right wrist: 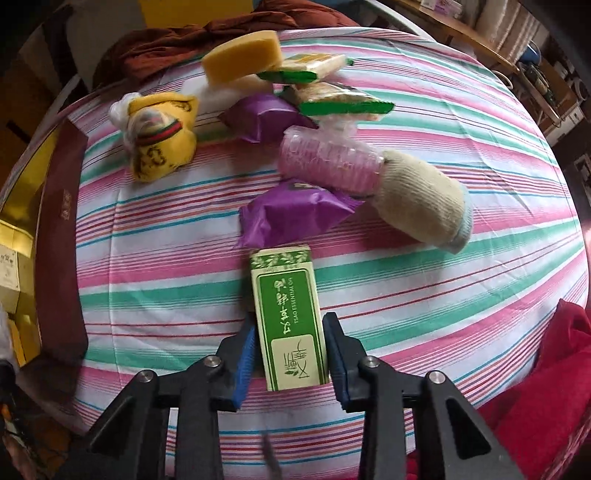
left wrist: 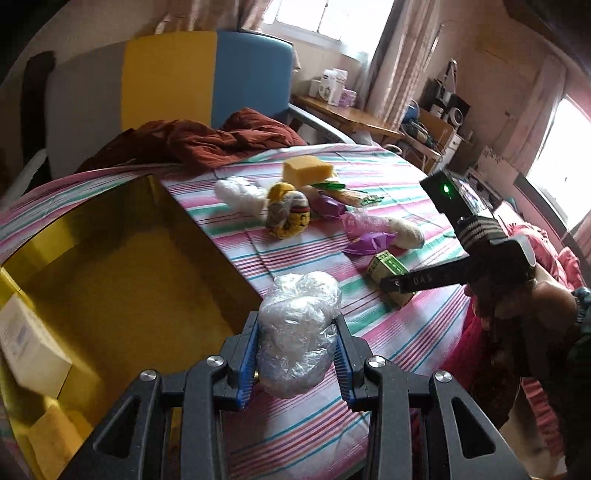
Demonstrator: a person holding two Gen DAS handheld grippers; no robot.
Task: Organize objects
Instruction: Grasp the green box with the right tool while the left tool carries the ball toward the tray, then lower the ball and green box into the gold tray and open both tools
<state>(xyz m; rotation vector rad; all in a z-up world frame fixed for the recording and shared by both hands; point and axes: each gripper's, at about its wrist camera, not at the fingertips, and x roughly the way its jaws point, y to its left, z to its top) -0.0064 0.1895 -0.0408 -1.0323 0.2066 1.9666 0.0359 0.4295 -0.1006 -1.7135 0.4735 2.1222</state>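
A bed with a striped sheet (left wrist: 369, 177) in pink, white and teal fills the middle of the left wrist view. At eleven o'clock stands a headboard (left wrist: 166, 81) in grey, yellow and blue panels, with a rumpled rust-brown blanket (left wrist: 207, 142) bunched just below it. At twelve o'clock a bright window (left wrist: 314, 18) lets in daylight past pale pink curtains (left wrist: 384, 74). A second window (left wrist: 561, 158) glows at three o'clock. Between them, at one to two o'clock, a wooden desk (left wrist: 351, 114) runs along the pinkish wall (left wrist: 509, 74), cluttered with boxes and small devices. Red bedding (right wrist: 535, 406) lies at four o'clock in the right wrist view.
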